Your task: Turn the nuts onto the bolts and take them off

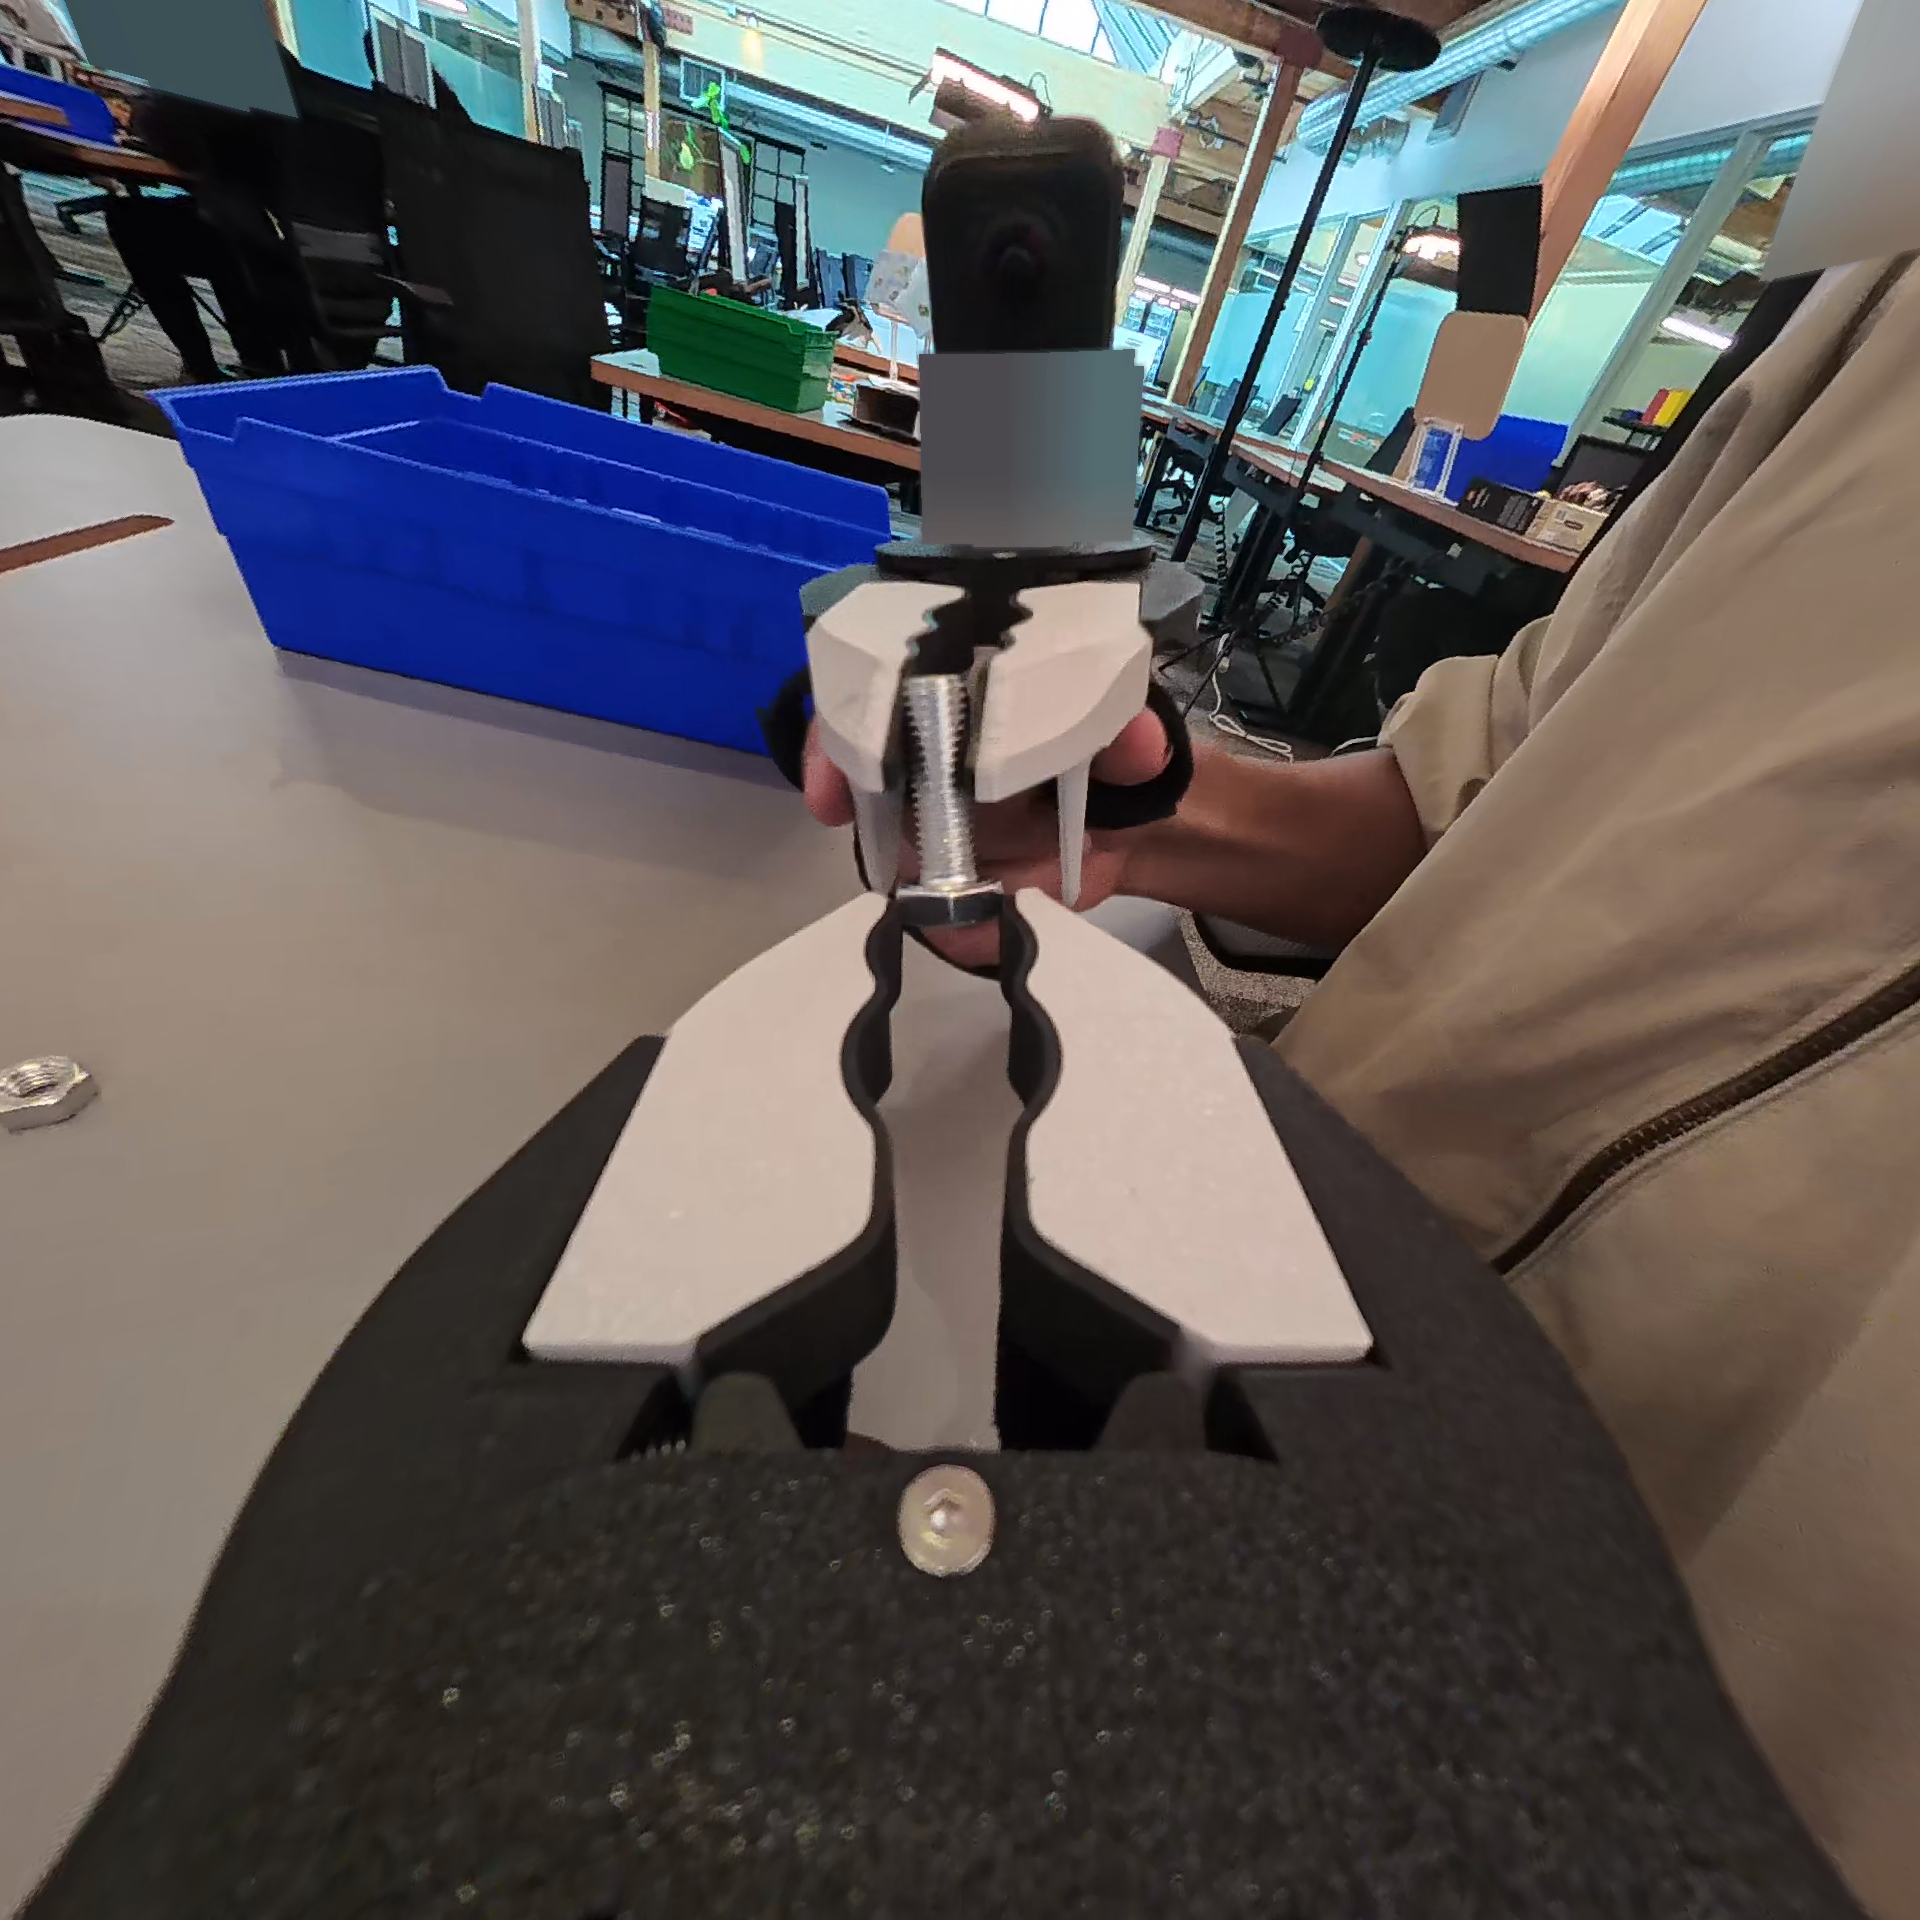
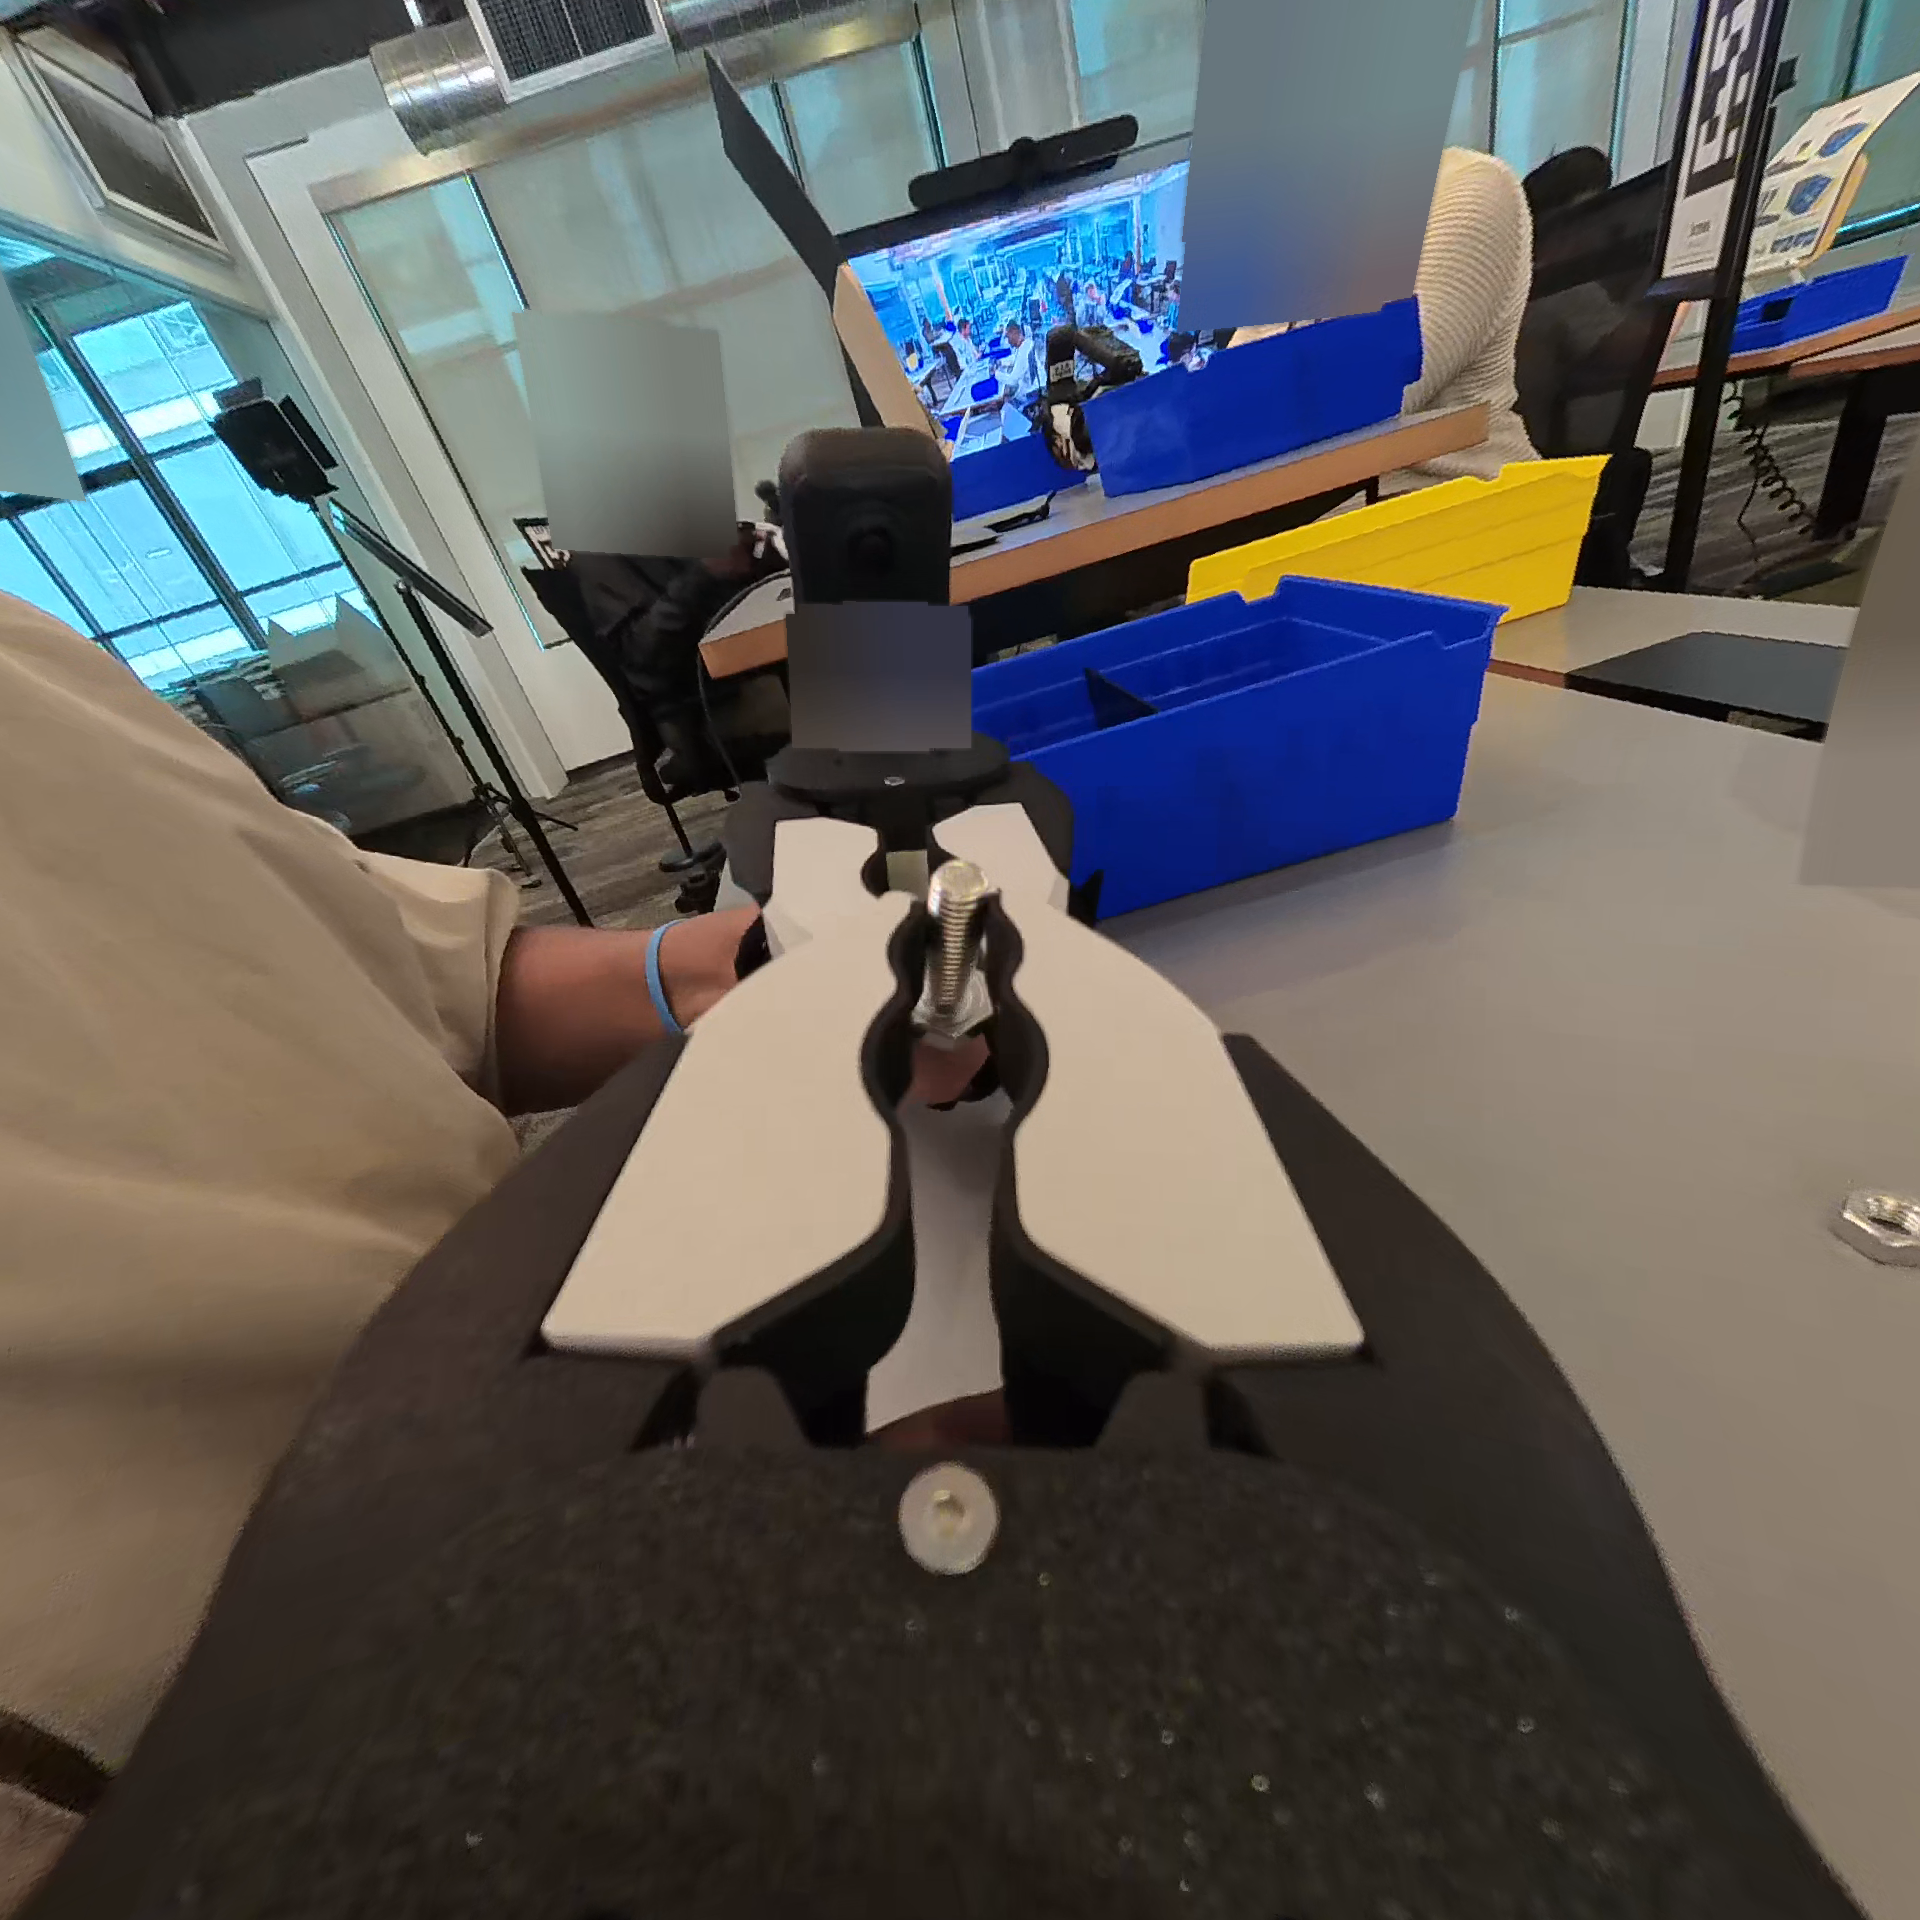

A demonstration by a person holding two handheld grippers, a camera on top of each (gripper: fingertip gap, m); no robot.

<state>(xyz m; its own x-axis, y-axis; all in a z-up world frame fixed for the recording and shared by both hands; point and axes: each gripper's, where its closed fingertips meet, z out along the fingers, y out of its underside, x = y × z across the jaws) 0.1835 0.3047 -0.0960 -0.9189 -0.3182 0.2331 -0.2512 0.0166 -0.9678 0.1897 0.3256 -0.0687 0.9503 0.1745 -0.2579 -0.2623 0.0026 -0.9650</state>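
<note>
In the left wrist view my left gripper (image 1: 951,920) is shut on a silver hex nut (image 1: 945,909) at the near end of a threaded bolt (image 1: 935,748). The nut sits between its fingertips. My right gripper (image 1: 940,769) faces it and clamps the bolt's shaft. In the right wrist view my right gripper (image 2: 956,930) is shut on the bolt (image 2: 951,956). A hex part (image 2: 940,1023) rests in its notch, and the bolt points at my left gripper (image 2: 904,862). Both are held above the grey table (image 1: 312,935).
A loose nut (image 1: 47,1086) lies on the table, also in the right wrist view (image 2: 1881,1226). A blue bin (image 1: 520,551) (image 2: 1247,748) stands behind the grippers. A yellow bin (image 2: 1403,540) stands farther back. The person's beige sleeve (image 1: 1610,935) is close by. My left and right fingertips are right by each other.
</note>
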